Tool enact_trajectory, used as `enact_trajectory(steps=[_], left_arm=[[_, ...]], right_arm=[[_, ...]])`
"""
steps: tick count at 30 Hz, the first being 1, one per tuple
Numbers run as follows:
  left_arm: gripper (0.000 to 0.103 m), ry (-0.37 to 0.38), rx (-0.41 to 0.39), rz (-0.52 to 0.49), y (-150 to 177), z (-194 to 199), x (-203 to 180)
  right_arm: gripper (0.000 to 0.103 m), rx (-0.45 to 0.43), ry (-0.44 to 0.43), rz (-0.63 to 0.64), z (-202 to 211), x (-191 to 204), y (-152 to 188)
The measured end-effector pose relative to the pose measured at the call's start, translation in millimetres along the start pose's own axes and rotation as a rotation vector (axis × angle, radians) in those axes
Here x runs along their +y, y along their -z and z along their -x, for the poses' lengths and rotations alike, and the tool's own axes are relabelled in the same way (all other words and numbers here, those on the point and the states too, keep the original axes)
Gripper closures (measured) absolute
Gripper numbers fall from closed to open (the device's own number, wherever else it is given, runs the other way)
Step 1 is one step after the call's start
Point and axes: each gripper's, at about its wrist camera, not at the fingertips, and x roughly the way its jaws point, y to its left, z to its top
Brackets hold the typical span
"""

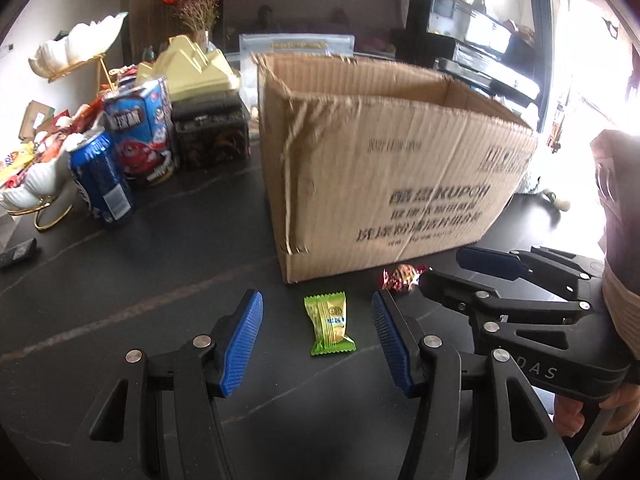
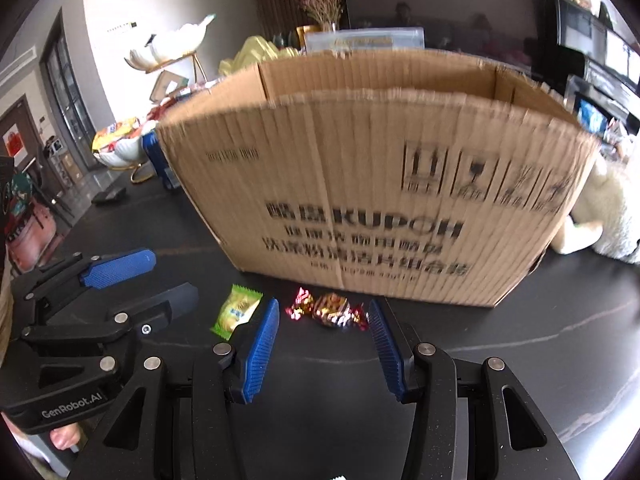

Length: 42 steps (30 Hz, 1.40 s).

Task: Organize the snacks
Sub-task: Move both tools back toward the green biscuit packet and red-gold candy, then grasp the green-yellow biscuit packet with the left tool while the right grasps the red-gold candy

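A green wrapped snack point(image 1: 329, 325) lies on the dark table between the open jaws of my left gripper point(image 1: 317, 304). It also shows in the right wrist view point(image 2: 236, 311). A red and gold wrapped candy point(image 2: 330, 309) lies between the open jaws of my right gripper point(image 2: 323, 309), close to the front wall of an open cardboard box point(image 2: 372, 200). The candy point(image 1: 401, 277) and the box point(image 1: 384, 172) also show in the left wrist view. The right gripper point(image 1: 448, 276) appears there at the right, open. The left gripper point(image 2: 176, 276) appears in the right wrist view at the left, open. Both are empty.
At the left stand a blue can point(image 1: 102, 180), a blue M&M's carton point(image 1: 142, 132), a dark tin point(image 1: 212, 136) and white shell bowls point(image 1: 32, 184) with snacks. A white plush toy point(image 2: 604, 216) lies right of the box. A dark remote point(image 1: 18, 252) lies at the left edge.
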Motion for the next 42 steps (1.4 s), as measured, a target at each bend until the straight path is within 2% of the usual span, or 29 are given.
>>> enact_trajectory(steps=[8,16,20,21,24,39,42], left_arm=[[0.049,0.049,0.052,0.007,10,-25,0],[0.058,0.037,0.081,0.004,14,-43,-2],[0.071,0.046,0.101,0.01,16,-49,-2],[0.078,0.049,0.105,0.012,17,-51,-1],[0.081,0.056,0.105,0.014,18,-51,-1],[0.081,0.065,0.093,0.058,12,-43,9],[0.081,0.062,0.088,0.056,12,-42,8]], right_arm=[[0.055,0.052,0.007,-0.006,-17,-8,5],[0.055,0.078,0.013,0.006,-27,-10,4],[0.055,0.089,0.016,0.014,-35,-8,2],[0.055,0.091,0.016,0.016,-36,-8,2],[0.055,0.1,0.021,0.022,-42,-4,0],[0.055,0.114,0.036,0.068,-64,27,-6],[0.059,0.107,0.034,0.072,-63,32,-3]])
